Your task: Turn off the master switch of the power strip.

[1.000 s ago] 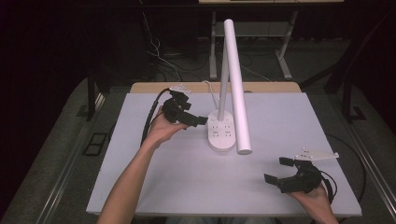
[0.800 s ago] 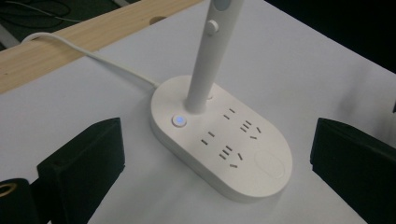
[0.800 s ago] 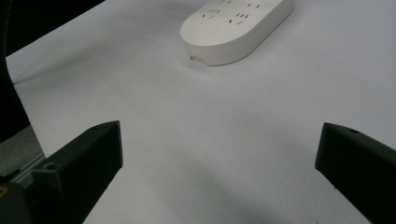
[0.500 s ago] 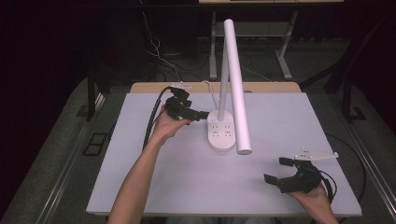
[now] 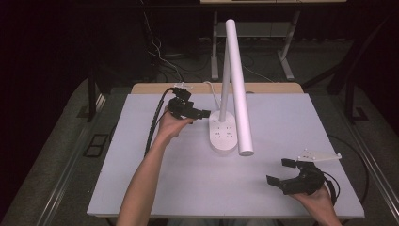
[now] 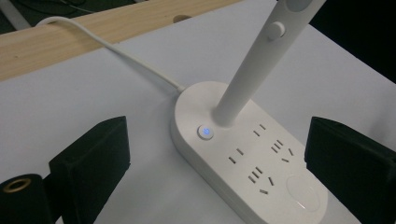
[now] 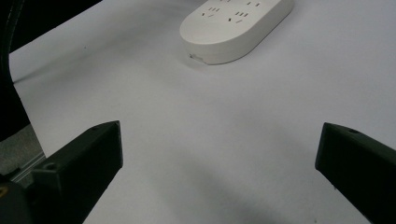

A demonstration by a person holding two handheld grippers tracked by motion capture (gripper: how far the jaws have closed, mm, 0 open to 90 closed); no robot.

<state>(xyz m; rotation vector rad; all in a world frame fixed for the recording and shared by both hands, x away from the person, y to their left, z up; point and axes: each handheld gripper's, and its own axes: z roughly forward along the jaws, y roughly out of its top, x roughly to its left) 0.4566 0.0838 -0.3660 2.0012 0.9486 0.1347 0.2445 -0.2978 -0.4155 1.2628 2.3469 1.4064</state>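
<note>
A white desk lamp stands at the middle of the white table, its oval socket base (image 5: 223, 134) carrying a slanted stem and a long tube head (image 5: 239, 89). My left gripper (image 5: 203, 114) is just left of the base and points at it, open. In the left gripper view the left gripper (image 6: 219, 144) has its jaws on either side of the base (image 6: 252, 158), apart from it, and a round button (image 6: 206, 132) glows blue beside the stem. My right gripper (image 5: 280, 171) rests open near the front right corner. In the right gripper view the right gripper (image 7: 219, 140) has bare table between its jaws, and the base (image 7: 236, 25) lies farther off.
The lamp's white cable (image 6: 116, 51) runs back over a wooden strip (image 5: 207, 87) at the table's far edge. The tube head overhangs the table to the right of the base. Desk legs and cables stand on the dark floor behind. The table's front edge (image 5: 226, 215) is close to the right hand.
My left gripper has edged to the right, closer to the lamp base. The right gripper and the lamp have stayed where they were.
</note>
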